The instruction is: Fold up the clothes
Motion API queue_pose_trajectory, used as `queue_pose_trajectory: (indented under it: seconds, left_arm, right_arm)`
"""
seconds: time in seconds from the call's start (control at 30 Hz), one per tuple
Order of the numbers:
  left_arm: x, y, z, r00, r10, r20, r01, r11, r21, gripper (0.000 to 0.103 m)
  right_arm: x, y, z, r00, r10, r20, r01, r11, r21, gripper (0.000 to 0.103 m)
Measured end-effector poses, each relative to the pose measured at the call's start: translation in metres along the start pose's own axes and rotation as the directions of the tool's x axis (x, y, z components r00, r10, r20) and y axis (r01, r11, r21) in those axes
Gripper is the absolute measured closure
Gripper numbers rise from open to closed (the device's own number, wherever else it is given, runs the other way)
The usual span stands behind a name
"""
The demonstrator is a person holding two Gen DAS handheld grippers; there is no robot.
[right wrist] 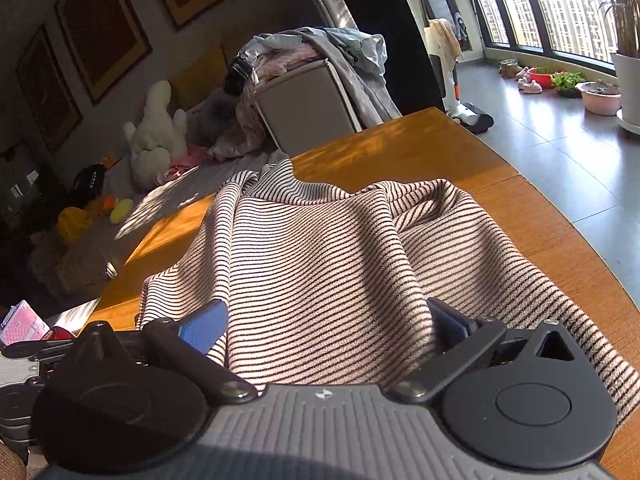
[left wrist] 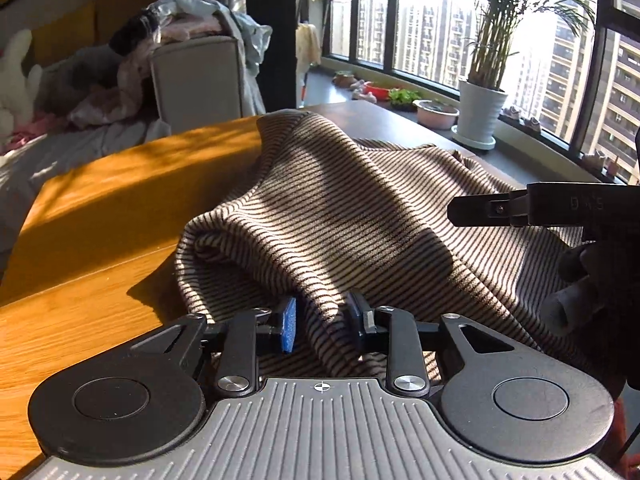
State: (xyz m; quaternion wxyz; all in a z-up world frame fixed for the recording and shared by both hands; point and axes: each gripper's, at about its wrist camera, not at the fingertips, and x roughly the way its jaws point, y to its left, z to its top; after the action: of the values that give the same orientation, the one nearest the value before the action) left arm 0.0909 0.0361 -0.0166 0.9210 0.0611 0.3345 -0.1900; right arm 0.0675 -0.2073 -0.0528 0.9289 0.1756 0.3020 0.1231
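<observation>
One striped garment [left wrist: 360, 208] rumpled mid-frame on the wooden table [left wrist: 100, 208]. Left gripper [left wrist: 322, 326] clenched on a near fold of it. Right gripper [right wrist: 326, 322]: pads spread wide, cloth bunched between them, grip unclear. Upper left: one grey hamper [right wrist: 308, 108], clothes heaped over its rim. Right: one white pot [left wrist: 480, 114] with a plant.

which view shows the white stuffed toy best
The right wrist view: the white stuffed toy sits whole and unobstructed on the floor beside the grey box. In the left wrist view the toy is cut off at the left edge, dim and blurred.
</observation>
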Motion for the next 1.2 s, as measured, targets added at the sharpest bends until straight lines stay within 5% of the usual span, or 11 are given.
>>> queue_pose_trajectory:
  seconds: [0.2, 0.47, 0.6, 0.67, 0.77, 0.83, 0.9, 1.0, 1.07, 1.13, 1.2]
  left_arm:
    - [0.005, 0.027, 0.017, 1.0, 0.025, 0.013, -0.025, 0.999, -0.041, 0.09]
    - [0.014, 0.11, 0.038, 0.963, 0.264, 0.048, -0.25, 0.949, -0.191, 0.1]
    - [0.013, 0.138, 0.042, 0.976, 0.217, 0.013, -0.204, 0.933, -0.295, 0.098]
    - [0.006, 0.134, 0.041, 0.978, 0.206, 0.023, -0.19, 0.937, -0.294, 0.093]
    - [0.001, 0.122, 0.037, 0.984, 0.178, 0.028, -0.163, 0.947, -0.275, 0.082]
    - [0.002, 0.113, 0.037, 0.986, 0.167, 0.024, -0.155, 0.953, -0.262, 0.079]
    - [0.003, 0.109, 0.038, 0.987, 0.162, 0.024, -0.15, 0.955, -0.255, 0.076]
    - [0.004, 0.107, 0.038, 0.988, 0.153, 0.03, -0.139, 0.954, -0.264, 0.067]
    - [0.002, 0.107, 0.037, 0.988, 0.149, 0.034, -0.135, 0.954, -0.266, 0.06]
    - [-0.001, 0.11, 0.038, 0.989, 0.142, 0.041, -0.126, 0.953, -0.274, 0.052]
    - [-0.005, 0.113, 0.039, 0.989, 0.137, 0.054, -0.116, 0.95, -0.289, 0.045]
  right_arm:
    - [0.0, 0.001, 0.0, 1.0, -0.008, -0.003, 0.008, 1.0, -0.008, 0.0]
    - [0.002, 0.003, 0.004, 0.999, -0.017, -0.028, 0.017, 1.0, 0.003, 0.0]
    - [0.012, 0.017, 0.016, 0.988, -0.067, -0.142, 0.049, 0.99, -0.13, 0.0]
    - [0.009, 0.027, 0.021, 0.99, -0.085, -0.117, 0.061, 0.978, -0.198, 0.001]
    - [-0.009, 0.052, 0.024, 0.994, -0.107, 0.013, 0.106, 0.939, -0.328, 0.021]
    - [-0.014, 0.064, 0.029, 0.999, -0.029, -0.038, 0.014, 0.943, -0.333, 0.045]
    - [-0.011, 0.071, 0.029, 0.989, 0.039, -0.143, -0.082, 0.947, -0.311, 0.045]
    - [0.003, 0.086, 0.009, 0.97, 0.001, -0.243, -0.096, 0.919, -0.382, 0.04]
    - [0.01, 0.093, -0.005, 0.966, -0.021, -0.259, -0.095, 0.901, -0.424, 0.057]
    - [0.011, 0.106, 0.002, 0.967, 0.022, -0.255, -0.136, 0.888, -0.439, 0.099]
    - [0.012, 0.12, 0.018, 0.966, 0.077, -0.247, -0.182, 0.878, -0.442, 0.098]
